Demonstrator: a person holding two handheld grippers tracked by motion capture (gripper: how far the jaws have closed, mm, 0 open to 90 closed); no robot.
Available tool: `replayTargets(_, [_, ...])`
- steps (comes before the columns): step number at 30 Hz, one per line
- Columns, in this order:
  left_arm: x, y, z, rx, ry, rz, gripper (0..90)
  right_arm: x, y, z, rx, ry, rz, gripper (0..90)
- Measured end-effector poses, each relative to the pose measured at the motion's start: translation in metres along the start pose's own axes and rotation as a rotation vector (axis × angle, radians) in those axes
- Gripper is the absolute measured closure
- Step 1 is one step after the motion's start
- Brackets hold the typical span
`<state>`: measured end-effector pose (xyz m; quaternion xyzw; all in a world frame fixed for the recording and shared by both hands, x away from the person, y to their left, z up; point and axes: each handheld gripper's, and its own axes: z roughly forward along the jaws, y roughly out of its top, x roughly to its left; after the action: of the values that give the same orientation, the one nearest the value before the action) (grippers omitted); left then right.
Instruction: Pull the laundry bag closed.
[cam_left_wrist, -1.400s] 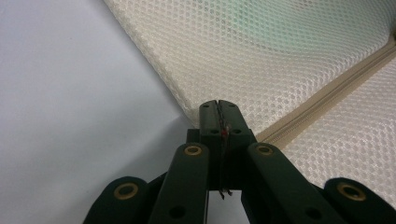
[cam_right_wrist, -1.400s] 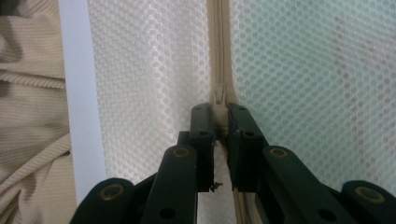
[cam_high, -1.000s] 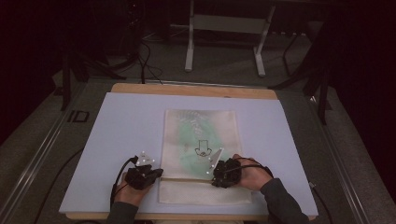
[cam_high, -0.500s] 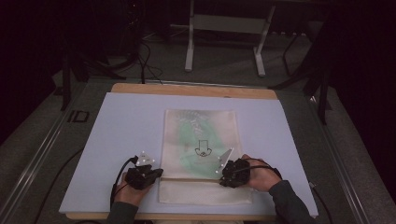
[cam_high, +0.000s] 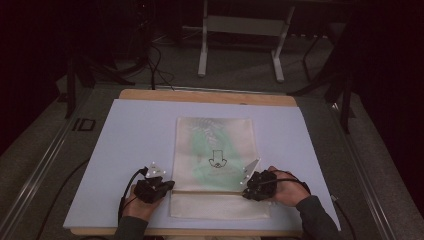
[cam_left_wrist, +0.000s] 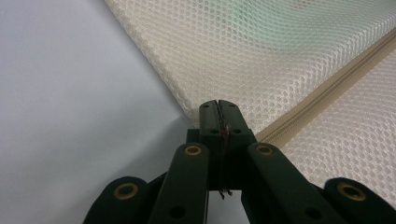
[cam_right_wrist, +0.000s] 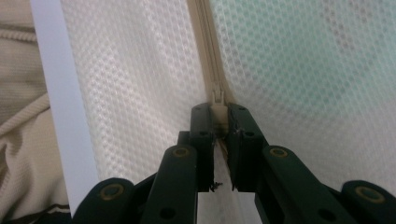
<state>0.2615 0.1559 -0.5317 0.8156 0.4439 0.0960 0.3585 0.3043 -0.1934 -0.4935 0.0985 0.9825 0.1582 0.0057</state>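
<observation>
A cream mesh bag (cam_high: 215, 150) with a green cloth inside lies flat on the pale mat (cam_high: 130, 135). A zipper (cam_high: 205, 191) crosses its near part. My left gripper (cam_high: 169, 186) is at the bag's left edge, where the zipper ends. In the left gripper view it (cam_left_wrist: 218, 108) is shut on that mesh edge (cam_left_wrist: 187, 105), beside the zipper (cam_left_wrist: 327, 93). My right gripper (cam_high: 245, 191) sits on the zipper line near the bag's right side. In the right gripper view it (cam_right_wrist: 218, 116) is shut on the cream zipper pull (cam_right_wrist: 217, 99).
The mat lies on a wooden tabletop (cam_high: 210, 96) whose front edge is just behind both hands. A metal stand (cam_high: 240, 40) and cables (cam_high: 155, 65) are on the floor beyond the table. A cream knitted sleeve (cam_right_wrist: 18, 140) is seen past the mat's edge.
My right gripper has slid to the right along the zipper line, still shut on the pull. The left gripper and the bag have stayed in place.
</observation>
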Motion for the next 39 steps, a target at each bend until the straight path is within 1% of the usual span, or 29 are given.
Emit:
replayTargets(1, [0.0, 0.0, 0.0, 0.0, 0.0, 0.0, 89.1, 0.0, 0.0, 0.0, 0.0, 0.0, 0.0, 82.0])
replayTargets(4, [0.0, 0.0, 0.0, 0.001, 0.002, 0.0, 89.1, -0.001, -0.009, -0.003, 0.002, -0.006, 0.018, 82.0])
replayTargets(7, [0.0, 0.0, 0.0, -0.001, 0.0, -0.002, 89.1, -0.003, -0.015, -0.005, -0.011, -0.011, 0.028, 82.0])
replayTargets(9, [0.0, 0.0, 0.0, -0.001, 0.0, -0.002, 89.1, -0.004, -0.02, -0.005, 0.009, -0.021, 0.039, 81.9])
replayTargets(11, [0.0, 0.0, 0.0, -0.001, 0.001, -0.002, 89.1, -0.005, -0.025, -0.005, 0.005, -0.02, 0.052, 81.9])
replayTargets(17, [0.0, 0.0, 0.0, 0.001, 0.004, -0.002, 89.1, -0.007, -0.04, -0.014, -0.013, -0.045, 0.082, 81.9])
replayTargets(20, [-0.001, 0.0, 0.0, 0.0, 0.005, -0.002, 89.1, -0.008, -0.045, -0.017, -0.004, -0.062, 0.094, 81.9])
replayTargets(21, [-0.001, 0.0, 0.0, 0.0, 0.004, -0.002, 89.1, -0.008, -0.048, -0.018, -0.012, -0.062, 0.101, 81.9])
replayTargets(23, [0.0, 0.0, 0.0, -0.001, 0.004, -0.002, 89.1, -0.008, -0.049, -0.018, -0.018, -0.064, 0.098, 81.8])
replayTargets(25, [0.0, 0.0, 0.0, -0.001, 0.004, -0.001, 89.1, -0.008, -0.048, -0.017, -0.012, -0.068, 0.102, 81.9])
replayTargets(27, [0.0, -0.001, 0.0, -0.003, 0.0, -0.002, 89.1, -0.008, -0.047, -0.017, -0.009, -0.072, 0.093, 81.7])
replayTargets(28, [0.001, -0.001, 0.0, -0.006, -0.005, -0.009, 89.0, -0.007, -0.046, -0.017, -0.004, -0.074, 0.095, 81.5])
replayTargets(30, [0.003, -0.002, 0.0, -0.01, -0.019, -0.018, 89.0, -0.006, -0.046, -0.017, -0.01, -0.079, 0.094, 80.7])
replayTargets(32, [0.004, -0.002, 0.0, -0.012, -0.025, -0.024, 88.8, -0.006, -0.047, -0.017, -0.019, -0.082, 0.105, 78.0])
replayTargets(35, [0.005, -0.002, -0.001, -0.014, -0.03, -0.029, 88.1, -0.006, -0.049, -0.017, -0.047, -0.085, 0.119, 74.2])
replayTargets(38, [0.006, -0.003, -0.001, -0.019, -0.028, -0.035, 85.3, -0.007, -0.051, -0.019, -0.076, -0.104, 0.145, 72.1])
replayTargets(39, [0.006, -0.003, -0.002, -0.02, -0.029, -0.033, 83.8, -0.008, -0.051, -0.021, -0.094, -0.105, 0.154, 71.4])
